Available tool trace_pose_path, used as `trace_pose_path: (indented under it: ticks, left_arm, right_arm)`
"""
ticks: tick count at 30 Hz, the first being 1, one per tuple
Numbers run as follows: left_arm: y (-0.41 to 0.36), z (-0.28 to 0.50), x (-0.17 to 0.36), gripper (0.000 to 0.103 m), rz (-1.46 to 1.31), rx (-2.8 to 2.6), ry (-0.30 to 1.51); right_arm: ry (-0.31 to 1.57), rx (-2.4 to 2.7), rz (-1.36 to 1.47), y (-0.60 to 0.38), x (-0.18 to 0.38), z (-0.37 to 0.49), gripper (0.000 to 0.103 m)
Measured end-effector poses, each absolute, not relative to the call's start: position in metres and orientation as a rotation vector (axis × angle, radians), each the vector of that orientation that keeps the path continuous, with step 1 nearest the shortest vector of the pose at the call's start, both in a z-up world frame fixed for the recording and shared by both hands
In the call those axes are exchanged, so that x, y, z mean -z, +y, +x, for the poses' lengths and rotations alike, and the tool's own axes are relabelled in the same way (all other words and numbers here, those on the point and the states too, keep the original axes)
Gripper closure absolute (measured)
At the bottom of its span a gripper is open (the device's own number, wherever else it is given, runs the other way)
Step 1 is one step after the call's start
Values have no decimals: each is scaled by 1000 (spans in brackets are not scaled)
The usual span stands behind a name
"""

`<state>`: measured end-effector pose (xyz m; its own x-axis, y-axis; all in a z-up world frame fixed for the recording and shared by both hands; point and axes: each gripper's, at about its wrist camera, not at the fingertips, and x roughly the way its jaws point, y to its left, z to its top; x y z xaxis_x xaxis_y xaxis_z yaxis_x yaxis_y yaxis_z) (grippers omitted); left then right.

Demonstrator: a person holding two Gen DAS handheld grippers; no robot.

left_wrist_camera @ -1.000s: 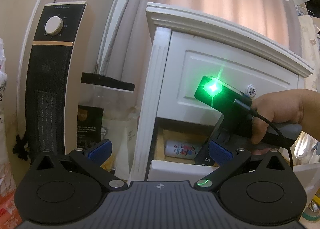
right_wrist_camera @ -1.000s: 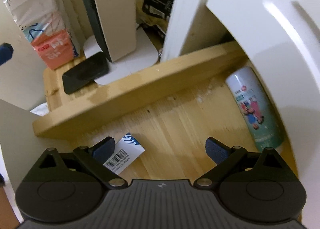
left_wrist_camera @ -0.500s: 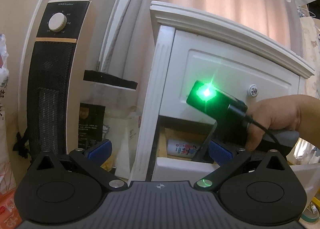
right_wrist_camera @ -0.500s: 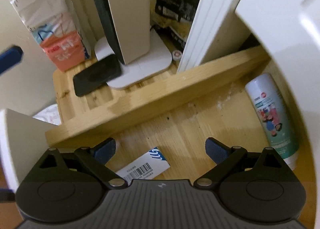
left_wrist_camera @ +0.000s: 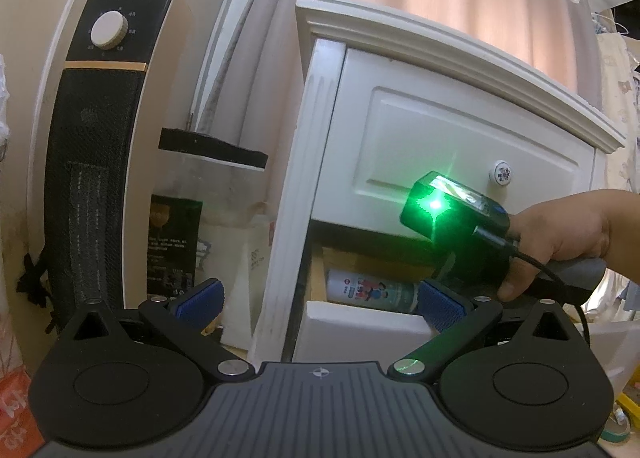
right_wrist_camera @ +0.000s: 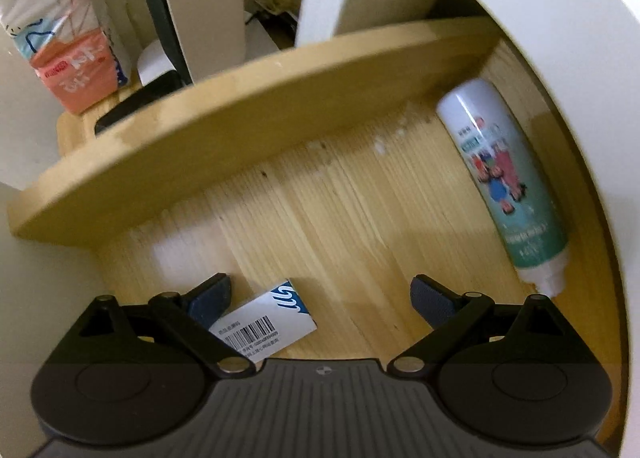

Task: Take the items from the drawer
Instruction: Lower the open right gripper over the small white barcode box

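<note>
The bottle [right_wrist_camera: 502, 174] lies on its side at the back of the open drawer [right_wrist_camera: 320, 194], along the cabinet face, and a small barcoded box [right_wrist_camera: 266, 328] lies flat near the front; neither has been lifted, so the taking-out is all still to do. The right gripper [right_wrist_camera: 320, 296] hangs over the drawer floor with its fingers spread and empty, the box just under the left one. The left gripper [left_wrist_camera: 320, 298] waits outside, fingers likewise spread on nothing, facing the white cabinet [left_wrist_camera: 460, 130] beside a tower heater [left_wrist_camera: 100, 138].
</note>
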<state>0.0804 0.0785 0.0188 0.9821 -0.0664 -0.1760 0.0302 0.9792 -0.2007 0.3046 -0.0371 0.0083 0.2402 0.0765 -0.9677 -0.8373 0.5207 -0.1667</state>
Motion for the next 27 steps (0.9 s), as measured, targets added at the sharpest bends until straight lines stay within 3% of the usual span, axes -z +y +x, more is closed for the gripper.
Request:
trace_pose_path:
  ticks: [14,27]
  left_arm:
    - [77,77,-22,0,-175,42,172]
    - [77,78,-21,0,-179,37,172]
  right_arm:
    - [1109,-807,-753,-78,-31,292,1]
    - [1157,-765,-844,-97,-11,297,1]
